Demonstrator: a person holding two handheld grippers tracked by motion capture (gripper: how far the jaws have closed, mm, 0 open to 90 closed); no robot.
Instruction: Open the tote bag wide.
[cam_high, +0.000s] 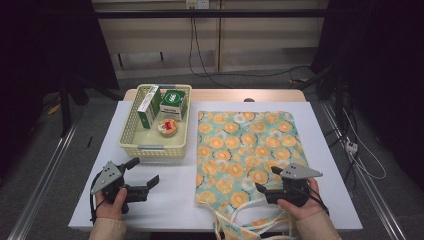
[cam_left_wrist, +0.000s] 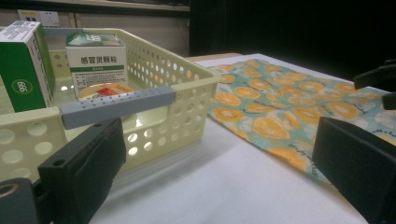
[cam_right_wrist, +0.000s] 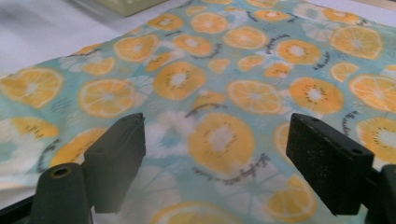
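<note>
Here the right tongs (cam_high: 266, 180) hover released, jaws spread, over the near edge of a flat, soft orange-print cloth bag (cam_high: 245, 150). The left tongs (cam_high: 145, 172) gape empty, just short of a perforated pale-yellow plastic basket (cam_high: 131, 132) holding rectangular boxes (cam_high: 174, 103).

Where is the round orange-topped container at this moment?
In the high view, the round container lies inside the yellow basket at the table's left, just in front of the two green boxes.

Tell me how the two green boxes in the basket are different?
The left box is tall and slim, standing on end and leaning; the right box is shorter and squarer. The left box shows 666 on its green side; the right box has a white front with printed characters. Both are green and white and sit in the basket.
</note>
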